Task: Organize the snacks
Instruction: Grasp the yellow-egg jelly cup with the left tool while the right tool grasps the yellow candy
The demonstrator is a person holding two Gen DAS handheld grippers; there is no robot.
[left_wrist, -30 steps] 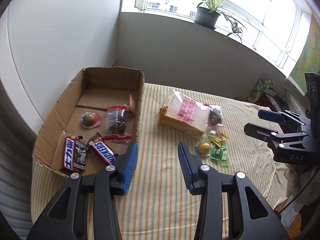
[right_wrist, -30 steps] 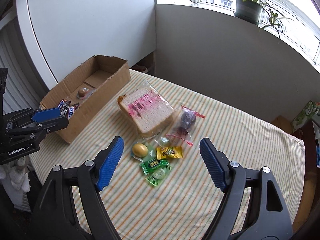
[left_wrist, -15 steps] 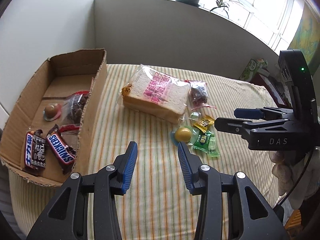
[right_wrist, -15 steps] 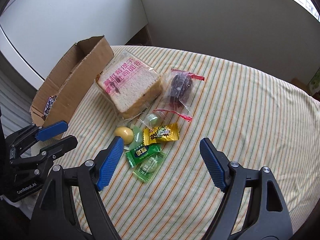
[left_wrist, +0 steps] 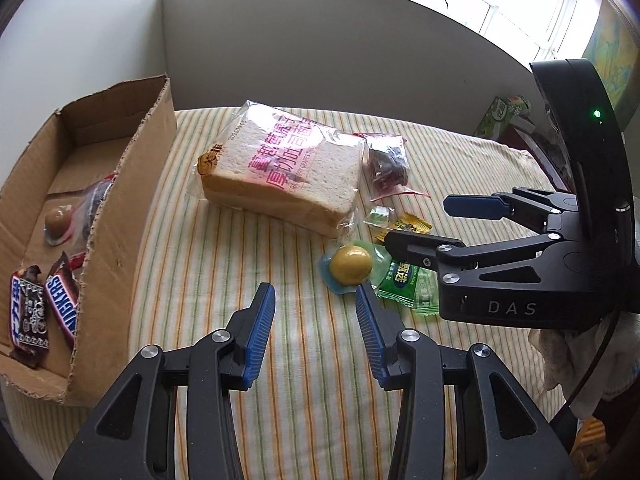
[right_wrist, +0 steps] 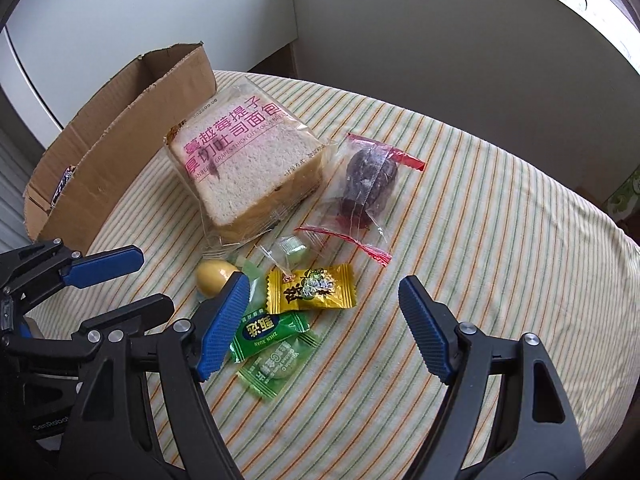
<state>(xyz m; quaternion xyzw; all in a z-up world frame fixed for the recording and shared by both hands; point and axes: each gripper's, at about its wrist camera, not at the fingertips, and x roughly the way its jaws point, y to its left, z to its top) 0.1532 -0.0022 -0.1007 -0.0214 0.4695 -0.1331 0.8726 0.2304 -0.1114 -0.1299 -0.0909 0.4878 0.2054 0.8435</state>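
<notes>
1. Striped cloth (right_wrist: 460,208), cream with orange and green lines, covering the table on which all loose goods lie.
2. Cardboard box (left_wrist: 132,184), open-topped, at the left edge of the cloth. Contents seen from the left wrist view: two Snickers bars (left_wrist: 60,304) side by side at the near end, a clear bag of dark fruit against the right wall, and a brown jelly cup (left_wrist: 58,220) to the left of that bag.
3. Bagged toast loaf (right_wrist: 244,168), clear wrapper with pink lettering, lying flat just beside the box, outside it.
4. Right gripper (right_wrist: 324,320), black frame with blue pads, jaws spread wide and empty, above the candy cluster; its left pad overlaps the yellow jelly cup in its own view.
5. Left gripper (left_wrist: 316,320), same make, jaws parted a narrower way with nothing between them, above bare cloth near the yellow jelly cup.
6. Clear zip bag of dark dried fruit (right_wrist: 368,184), red seal strip, touching the loaf's right side.
7. Yellow candy packet (right_wrist: 310,288), lying in front of the loaf.
8. Green candy packet (right_wrist: 268,332), just beside the yellow one, nearer the camera.
9. Pale green candy packet (right_wrist: 280,368), partly under the darker green one.
10. Yellow jelly cup (left_wrist: 351,265), round, in front of the loaf.
11. Small clear-wrapped green sweet (right_wrist: 292,246), between the loaf and the yellow packet.
</notes>
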